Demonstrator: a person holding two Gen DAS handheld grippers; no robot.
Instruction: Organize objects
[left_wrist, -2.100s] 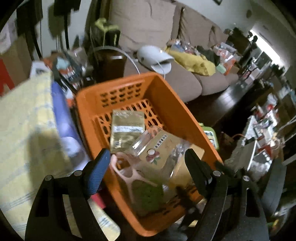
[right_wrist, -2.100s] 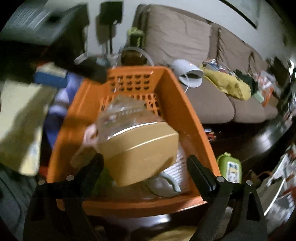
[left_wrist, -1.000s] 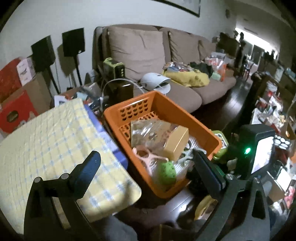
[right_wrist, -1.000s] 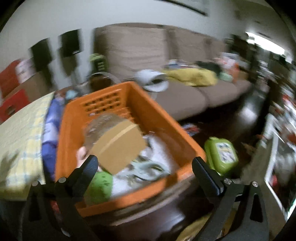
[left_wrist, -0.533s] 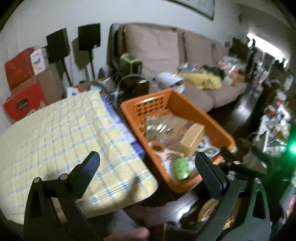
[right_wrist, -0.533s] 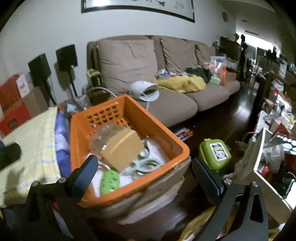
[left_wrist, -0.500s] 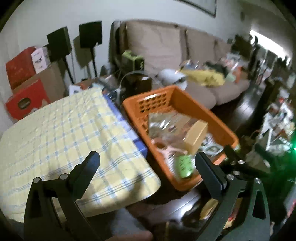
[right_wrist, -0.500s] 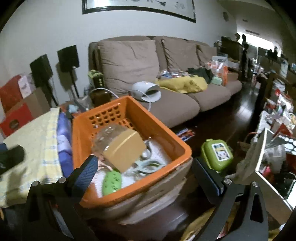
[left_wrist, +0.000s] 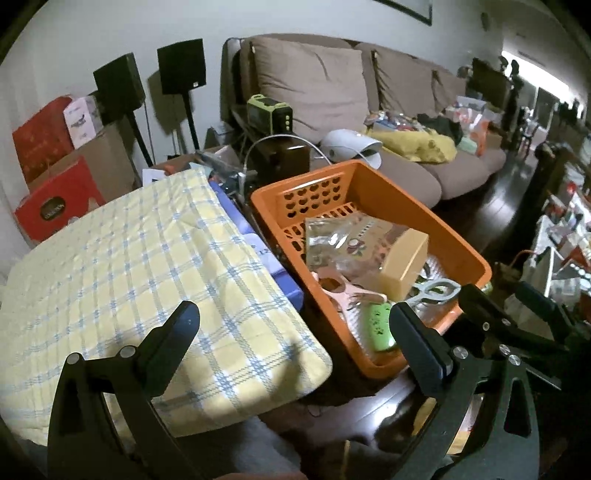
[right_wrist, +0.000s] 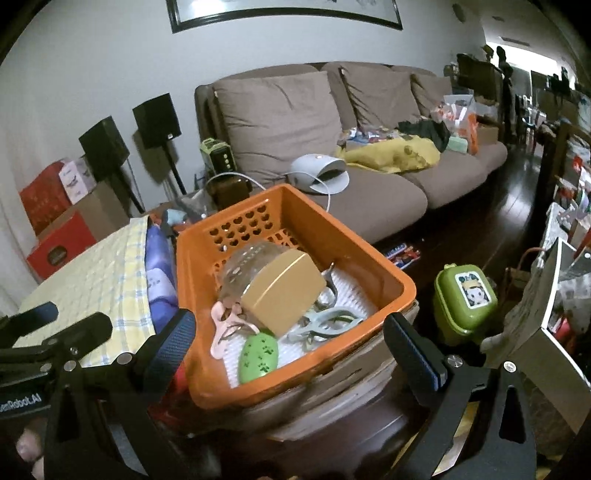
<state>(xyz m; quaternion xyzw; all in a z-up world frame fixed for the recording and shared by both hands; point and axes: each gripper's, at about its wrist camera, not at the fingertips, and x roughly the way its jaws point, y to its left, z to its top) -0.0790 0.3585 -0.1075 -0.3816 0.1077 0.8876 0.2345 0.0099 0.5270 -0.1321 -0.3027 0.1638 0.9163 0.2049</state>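
An orange basket (left_wrist: 458, 251) (right_wrist: 388, 273) stands beside a yellow checked cloth (left_wrist: 129, 266). It holds a tan box (right_wrist: 282, 290), a clear plastic bag (left_wrist: 340, 243), a green brush-like item (right_wrist: 258, 352), pink clips (left_wrist: 343, 290) and grey clips (right_wrist: 325, 319). My left gripper (left_wrist: 295, 332) is open and empty, held back above the cloth's near edge. My right gripper (right_wrist: 288, 345) is open and empty, in front of the basket's near rim.
A brown sofa (right_wrist: 332, 110) with a white device (right_wrist: 321, 171) and yellow fabric (right_wrist: 391, 153) stands behind. A green lunch box (right_wrist: 465, 299) sits right of the basket. Two speakers (left_wrist: 147, 74) and red boxes (left_wrist: 55, 206) are at the left. Clutter fills the right side.
Both grippers have pulled back and up from the basket. The tan box and the plastic bag now lie in the basket; both grippers are empty.
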